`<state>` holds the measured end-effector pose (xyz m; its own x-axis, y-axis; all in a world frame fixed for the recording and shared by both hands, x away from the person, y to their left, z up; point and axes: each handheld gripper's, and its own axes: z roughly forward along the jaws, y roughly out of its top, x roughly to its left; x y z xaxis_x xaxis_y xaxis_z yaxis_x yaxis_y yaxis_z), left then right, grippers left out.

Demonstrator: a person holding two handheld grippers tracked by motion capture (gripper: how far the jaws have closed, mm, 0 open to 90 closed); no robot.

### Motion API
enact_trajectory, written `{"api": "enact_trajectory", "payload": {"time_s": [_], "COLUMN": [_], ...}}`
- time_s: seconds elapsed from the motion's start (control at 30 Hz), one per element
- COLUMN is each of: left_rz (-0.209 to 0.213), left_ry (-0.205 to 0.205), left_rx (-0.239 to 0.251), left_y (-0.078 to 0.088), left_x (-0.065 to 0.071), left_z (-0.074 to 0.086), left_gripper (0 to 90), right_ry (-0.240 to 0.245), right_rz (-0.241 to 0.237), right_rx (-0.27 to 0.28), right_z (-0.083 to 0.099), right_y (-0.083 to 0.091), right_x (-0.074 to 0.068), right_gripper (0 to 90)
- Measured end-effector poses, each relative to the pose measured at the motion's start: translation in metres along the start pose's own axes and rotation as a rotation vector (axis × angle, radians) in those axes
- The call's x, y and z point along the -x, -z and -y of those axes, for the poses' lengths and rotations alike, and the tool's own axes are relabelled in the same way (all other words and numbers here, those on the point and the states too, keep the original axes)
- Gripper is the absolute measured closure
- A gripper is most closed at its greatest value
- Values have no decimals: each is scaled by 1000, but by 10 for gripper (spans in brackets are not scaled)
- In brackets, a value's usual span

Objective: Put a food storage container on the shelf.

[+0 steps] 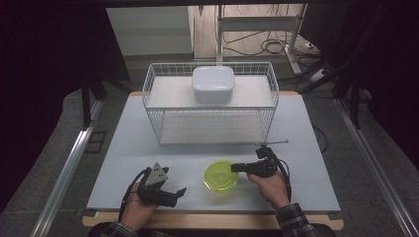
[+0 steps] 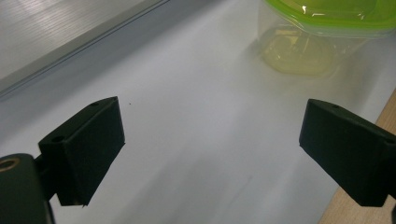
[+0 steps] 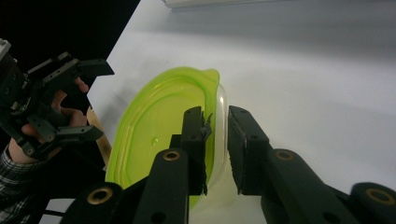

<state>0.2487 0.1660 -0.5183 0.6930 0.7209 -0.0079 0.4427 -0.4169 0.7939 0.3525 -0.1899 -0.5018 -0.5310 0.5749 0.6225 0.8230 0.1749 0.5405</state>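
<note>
The green-lidded clear container [image 1: 221, 177] sits near the front edge of the desk [image 1: 123, 148], between the 2 grippers. The right gripper [image 3: 217, 135] comes at it from its right side: 1 finger lies over the green lid, the other outside the clear wall, so the lid's rim and wall stand in the narrow gap between them. They look nearly clamped on that edge, though full contact is hard to confirm. The left gripper [image 1: 173, 194] rests just left of the container, its fingers spread wide and empty, pointing toward it across bare desk.
</note>
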Motion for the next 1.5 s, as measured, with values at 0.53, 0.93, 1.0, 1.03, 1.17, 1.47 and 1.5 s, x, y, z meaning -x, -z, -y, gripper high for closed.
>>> {"api": "enact_trajectory", "payload": {"time_s": [0.53,0.93,1.0,1.03,1.17,1.47,1.5], "left_rz": [-1,-6,-8,-9,-11,-6,-6], "left_ry": [-4,8,10,10,9,21,22], "left_rx": [-2,7,9,10,13,31,32], "left_y": [0,1,1,1,2,4,4], "left_x": [0,-2,-2,-2,-2,-4,-4], "left_z": [0,0,0,0,0,0,0], "left_gripper": [62,61,61,61,60,45,39], "right_ry": [-26,-31,-30,-26,-18,31,37], "right_rz": [-34,-70,-82,-88,-124,-150,-150], "right_rx": [-18,61,80,89,128,207,212], "right_z": [-5,-13,-16,-18,-28,-61,-65], "right_y": [0,17,21,23,33,58,60], "right_x": [-3,-8,-12,-13,-23,-50,-53], "right_gripper": [818,822,822,822,821,821,821]}}
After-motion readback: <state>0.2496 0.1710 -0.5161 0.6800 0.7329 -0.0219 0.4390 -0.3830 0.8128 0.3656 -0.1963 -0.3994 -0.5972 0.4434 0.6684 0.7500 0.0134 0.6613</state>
